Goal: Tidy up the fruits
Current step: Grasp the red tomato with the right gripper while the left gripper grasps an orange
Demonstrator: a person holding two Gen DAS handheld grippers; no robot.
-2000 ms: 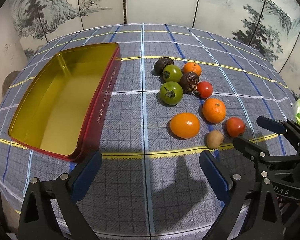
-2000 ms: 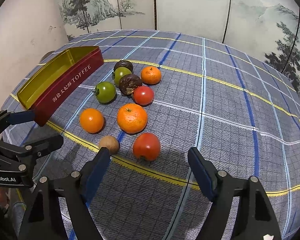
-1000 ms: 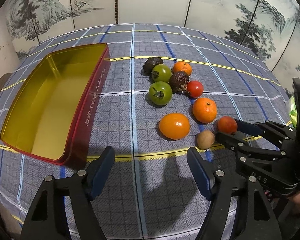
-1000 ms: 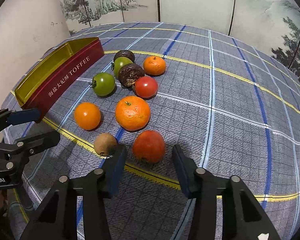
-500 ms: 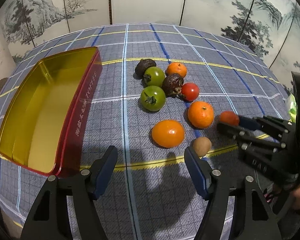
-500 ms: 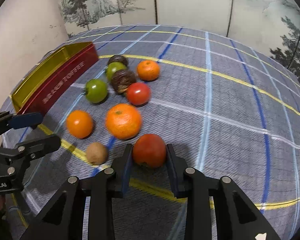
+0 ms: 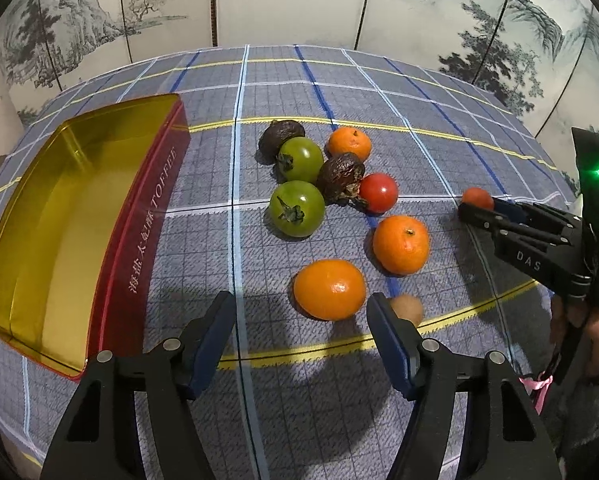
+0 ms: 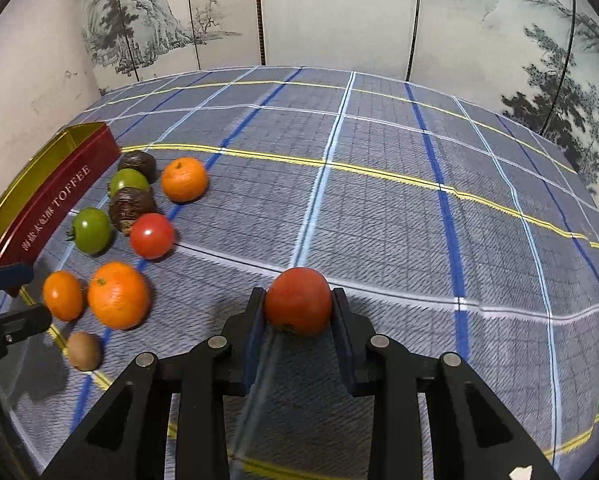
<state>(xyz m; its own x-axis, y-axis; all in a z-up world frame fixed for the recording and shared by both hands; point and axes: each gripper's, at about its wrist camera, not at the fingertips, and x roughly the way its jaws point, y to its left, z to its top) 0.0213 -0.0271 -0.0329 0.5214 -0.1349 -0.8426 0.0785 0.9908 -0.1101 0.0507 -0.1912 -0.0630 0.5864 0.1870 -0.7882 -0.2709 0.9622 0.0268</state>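
While gaping, left claw [image 7: 301,322] nears orange [image 7: 329,289].

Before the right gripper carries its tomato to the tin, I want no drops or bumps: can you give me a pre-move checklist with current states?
1. Right gripper shut on the red tomato, both pads touching: ok.
2. Tomato clear of the tablecloth: seems lifted, cannot tell for sure.
3. Toffee tin open, nothing inside: ok.
4. Straight path to the tin free: not ok, the large orange and other fruit lie between.
5. Left gripper out of the way: not ok, it sits open near the front orange, between tomato and tin.
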